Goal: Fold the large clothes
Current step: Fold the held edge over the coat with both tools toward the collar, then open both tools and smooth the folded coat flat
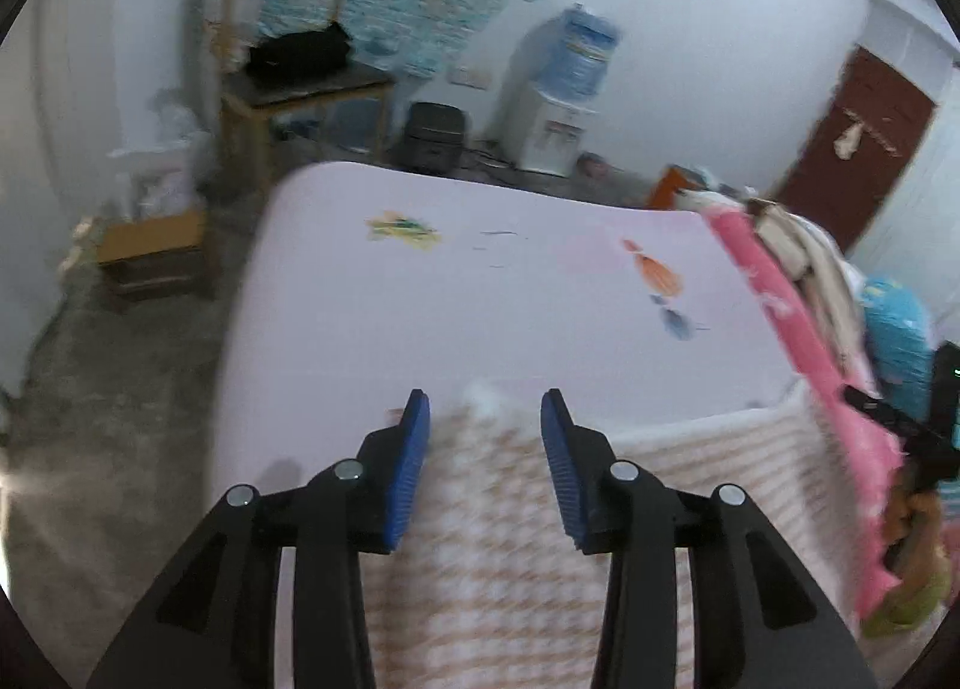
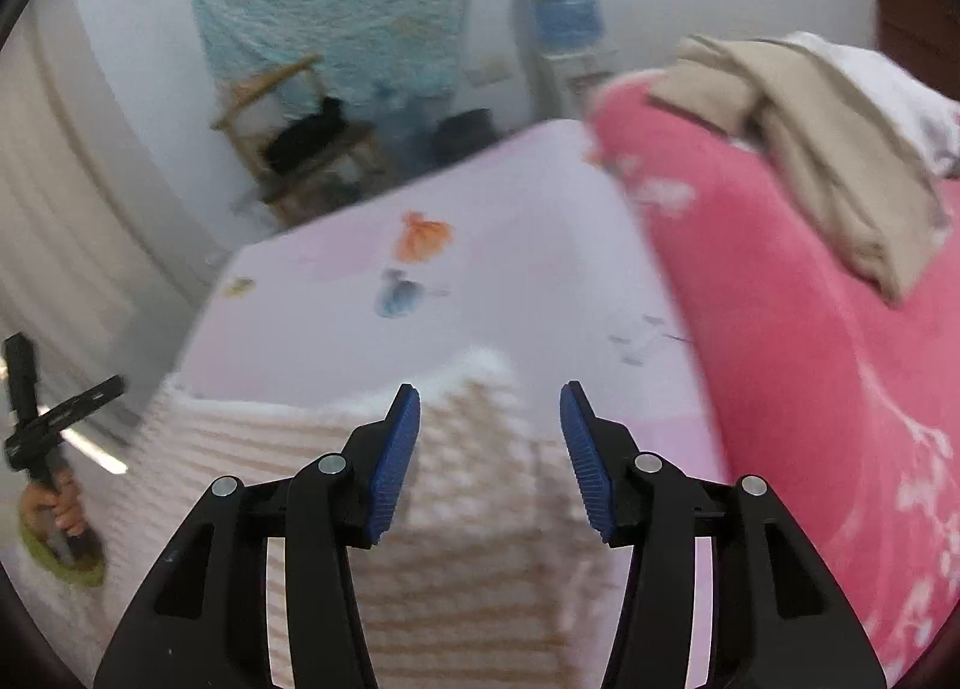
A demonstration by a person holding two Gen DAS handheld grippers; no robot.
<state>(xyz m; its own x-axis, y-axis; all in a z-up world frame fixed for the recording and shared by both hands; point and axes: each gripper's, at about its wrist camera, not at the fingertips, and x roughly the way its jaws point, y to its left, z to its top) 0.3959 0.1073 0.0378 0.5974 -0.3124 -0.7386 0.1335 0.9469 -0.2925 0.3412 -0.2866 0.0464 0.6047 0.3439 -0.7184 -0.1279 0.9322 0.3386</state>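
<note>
A fluffy beige-and-white checked garment (image 1: 498,539) lies spread on the near part of a lilac bed sheet (image 1: 480,299) printed with small coloured figures. My left gripper (image 1: 485,407) hovers over the garment's far left corner with its blue pads apart and only cloth showing below the gap. In the right wrist view the same garment (image 2: 480,509) lies on the sheet (image 2: 528,269). My right gripper (image 2: 489,401) stands open over its far right corner, and nothing is pinched. A hand holding the left gripper shows at the left edge (image 2: 48,503).
A pink blanket (image 2: 810,389) with beige clothes (image 2: 810,149) piled on it runs along the bed's right side. Beyond the bed stand a wooden chair with a black bag (image 1: 300,71), a water dispenser (image 1: 558,107), a dark door (image 1: 852,149) and a cardboard box (image 1: 156,251).
</note>
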